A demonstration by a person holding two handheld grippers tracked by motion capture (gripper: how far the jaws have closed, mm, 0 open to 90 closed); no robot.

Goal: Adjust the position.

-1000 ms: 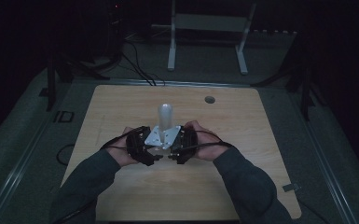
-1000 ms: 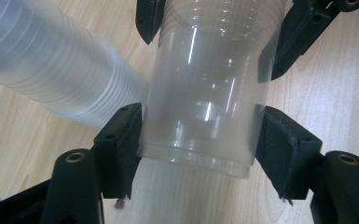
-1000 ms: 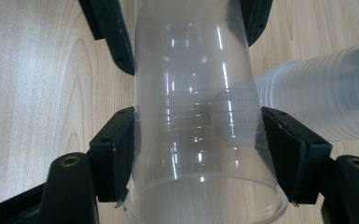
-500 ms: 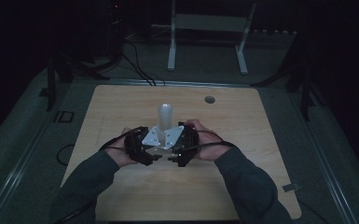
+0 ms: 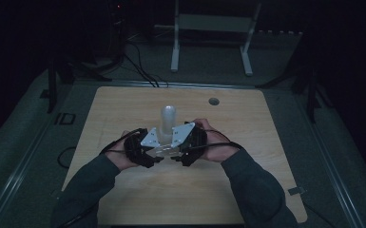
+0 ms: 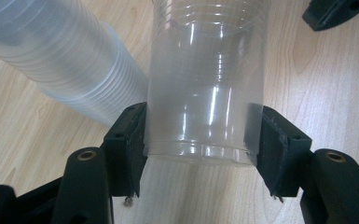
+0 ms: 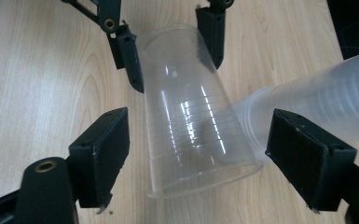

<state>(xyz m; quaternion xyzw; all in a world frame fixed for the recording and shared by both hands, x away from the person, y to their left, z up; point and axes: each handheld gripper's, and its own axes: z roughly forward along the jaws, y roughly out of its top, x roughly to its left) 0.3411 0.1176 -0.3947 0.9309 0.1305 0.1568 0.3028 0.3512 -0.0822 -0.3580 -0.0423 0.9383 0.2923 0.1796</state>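
Observation:
A single clear plastic cup [image 6: 205, 93] lies tilted just above the wooden table [image 5: 123, 109]. My left gripper [image 6: 200, 140] is shut on its narrow base end, a pad on each side. My right gripper [image 7: 205, 154] is open, its pads standing wide on either side of the cup's [image 7: 196, 116] rim without touching it. The left gripper's fingers [image 7: 128, 51] show at the top of the right gripper view. A tall stack of clear cups [image 5: 167, 118] stands just behind both grippers [image 5: 154, 149] [image 5: 180, 147], and leans into the gripper views [image 6: 60, 60] [image 7: 317, 107].
A small round hole [image 5: 213, 101] sits in the table's far right part. Behind the table stands a white frame [image 5: 209, 23], with dark cables [image 5: 138, 66] on the floor. Bare wood lies to both sides of the hands and in front of them.
Both hands stay together in front of the stack. The grey top plates seem slightly farther apart than a second ago.

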